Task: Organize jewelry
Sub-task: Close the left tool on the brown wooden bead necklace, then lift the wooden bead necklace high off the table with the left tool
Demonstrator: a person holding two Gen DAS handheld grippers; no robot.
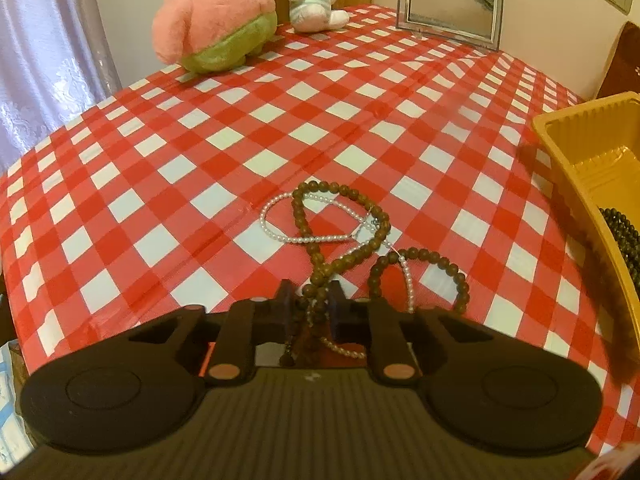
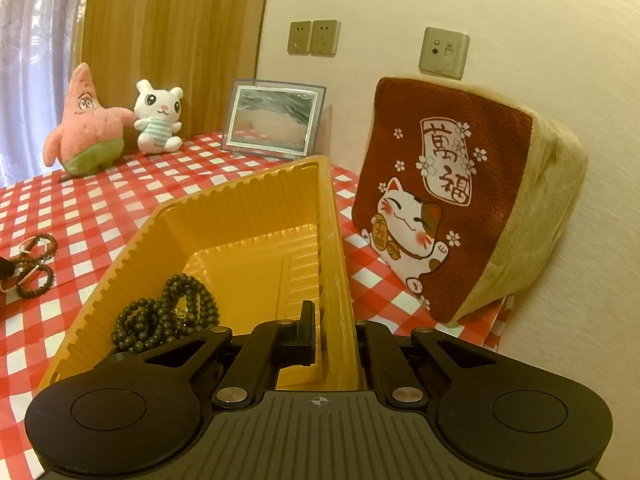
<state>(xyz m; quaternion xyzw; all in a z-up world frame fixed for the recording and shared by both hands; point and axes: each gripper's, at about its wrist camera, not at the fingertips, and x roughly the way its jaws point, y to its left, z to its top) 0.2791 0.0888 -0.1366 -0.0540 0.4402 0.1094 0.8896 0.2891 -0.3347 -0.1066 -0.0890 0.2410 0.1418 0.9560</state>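
**Jewelry: left tongs on brown beads, tray steadied**

Left wrist view: the brown beads point(image 1: 340, 216) lie tangled with a pearl strand point(image 1: 280, 216) on the worktop point(image 1: 160, 160). The left tongs point(image 1: 310, 300) pinch the bead strand near its tassel. Lift slowly; the pearls will likely drag along. The tassel end is partly hidden under the tongs.

Right wrist view: the right tongs point(image 2: 332, 332), pressed together, clamp the wall of the tray point(image 2: 240, 208), which holds dark beads point(image 2: 168, 312). Keep the tray steady. One finger is hidden behind the wall.
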